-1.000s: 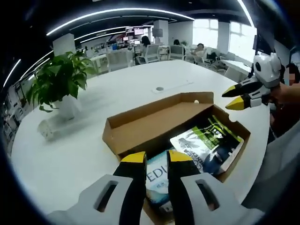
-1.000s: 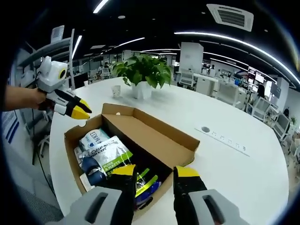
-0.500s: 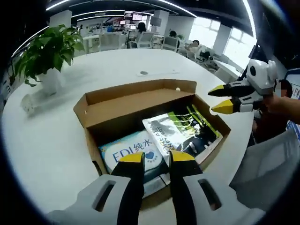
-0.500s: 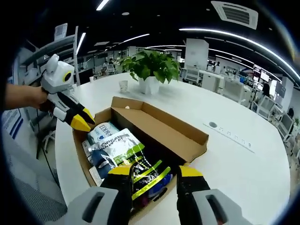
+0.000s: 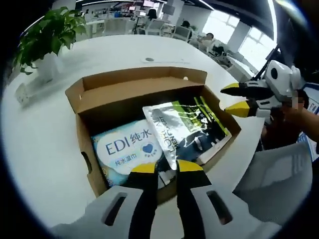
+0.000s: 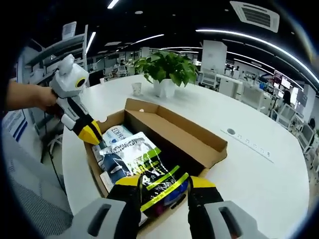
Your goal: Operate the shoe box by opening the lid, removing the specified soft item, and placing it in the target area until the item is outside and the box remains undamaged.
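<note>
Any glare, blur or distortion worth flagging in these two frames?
Left gripper view: windows blow out top right, table washed white, wipes pack text legible. Right gripper view: ceiling strips flare, glossy pouch catches highlights, fisheye bends the box edges.

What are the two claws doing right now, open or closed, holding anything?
Left claw: open, empty, poised at the near edge of the open brown cardboard shoe box.
Right claw: open, empty, over the green-striped dark soft pouch.

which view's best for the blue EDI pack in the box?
Left gripper view: the EDI pack lies face up, label readable, partly under the green-and-white pouch. In the right gripper view just its corner shows behind the left gripper.
</note>
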Demonstrator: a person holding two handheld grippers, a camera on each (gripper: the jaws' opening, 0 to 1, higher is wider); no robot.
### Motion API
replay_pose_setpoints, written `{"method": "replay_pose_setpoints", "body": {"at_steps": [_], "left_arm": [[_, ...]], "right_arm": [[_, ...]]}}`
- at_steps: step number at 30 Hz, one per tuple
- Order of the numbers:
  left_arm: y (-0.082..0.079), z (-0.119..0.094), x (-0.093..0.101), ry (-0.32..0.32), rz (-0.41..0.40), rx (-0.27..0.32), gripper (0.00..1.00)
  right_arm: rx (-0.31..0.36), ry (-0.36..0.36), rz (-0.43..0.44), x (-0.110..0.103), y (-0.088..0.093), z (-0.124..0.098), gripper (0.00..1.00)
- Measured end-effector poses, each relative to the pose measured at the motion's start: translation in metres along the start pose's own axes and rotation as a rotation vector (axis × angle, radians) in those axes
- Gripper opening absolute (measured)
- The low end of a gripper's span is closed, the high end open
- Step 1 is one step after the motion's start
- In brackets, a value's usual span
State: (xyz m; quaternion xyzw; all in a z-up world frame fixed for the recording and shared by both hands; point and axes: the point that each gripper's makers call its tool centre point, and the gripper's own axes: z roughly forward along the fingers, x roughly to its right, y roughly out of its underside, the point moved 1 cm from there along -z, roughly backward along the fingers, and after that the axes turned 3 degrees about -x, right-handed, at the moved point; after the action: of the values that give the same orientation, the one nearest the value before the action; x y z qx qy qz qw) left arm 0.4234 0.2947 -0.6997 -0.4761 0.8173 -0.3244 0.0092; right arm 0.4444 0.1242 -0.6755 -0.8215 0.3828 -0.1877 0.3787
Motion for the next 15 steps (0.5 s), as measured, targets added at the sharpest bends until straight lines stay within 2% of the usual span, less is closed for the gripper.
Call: {"method": "replay_pose_setpoints", "body": {"at_steps": [10,11,15], "left_arm": [[0.005,0.012,0.007,0.076,-0.115,-0.041,0.11],[0.006,0.014,0.01,0.097,-0.144,-0.051,0.11],[0.007,0.019,0.011,0.116,-0.198,-0.057,0.1]], "right_arm": [[0.005,-0.008,-0.011,-0.002,0.001,-0.001,0.32],[0.006,-0.011,-0.014,-0.002,0.001,-0.002,0.32],[0.011,-0.018,-0.018,-0.003,0.001,-0.003,0.32]]}}
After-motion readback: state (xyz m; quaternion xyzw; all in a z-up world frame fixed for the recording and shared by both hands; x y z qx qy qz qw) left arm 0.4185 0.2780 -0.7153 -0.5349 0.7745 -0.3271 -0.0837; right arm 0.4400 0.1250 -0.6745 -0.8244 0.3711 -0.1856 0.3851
